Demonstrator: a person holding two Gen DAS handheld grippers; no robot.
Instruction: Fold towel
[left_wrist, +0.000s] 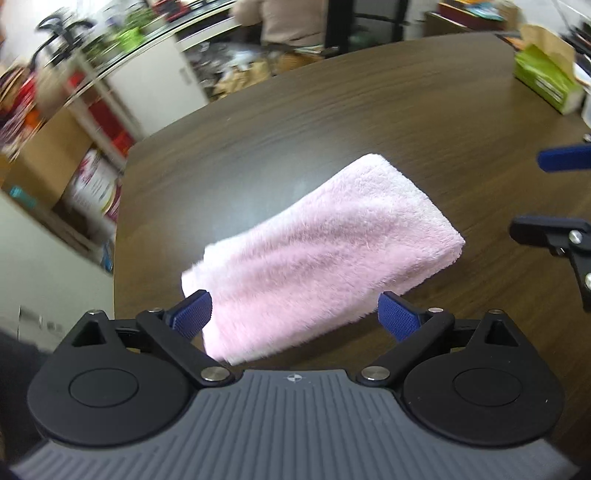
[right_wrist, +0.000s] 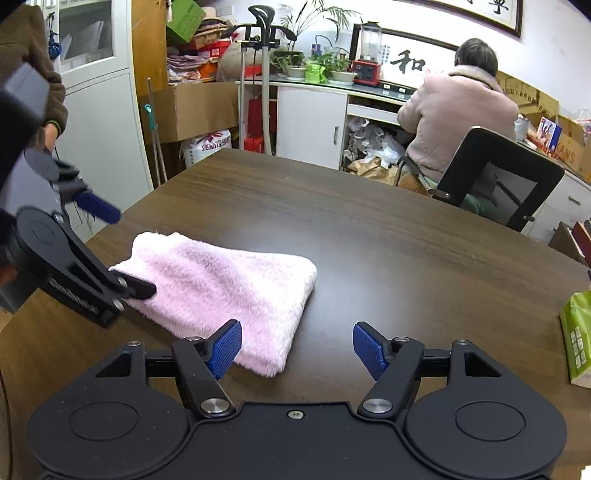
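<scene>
Spreading wide under everything is the dark brown wood-grain bench (right_wrist: 369, 236). Near its left edge lies the fluffy pink towel (right_wrist: 221, 288), already doubled into a thick oblong. Both sets of tongs gape, holding nothing: the left tongs (left_wrist: 295, 314) straddle the towel's near end, the right tongs (right_wrist: 297, 347) sit beside its corner. A stray nudge could, I'd guess, spring the layers apart — plush pile slides easily. At the bench's right edge stands a green tissue pack (left_wrist: 546, 81), its contents hidden.

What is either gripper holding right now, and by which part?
Nothing. Left gripper and right gripper are both open; the folded pink towel lies free on the table.
</scene>
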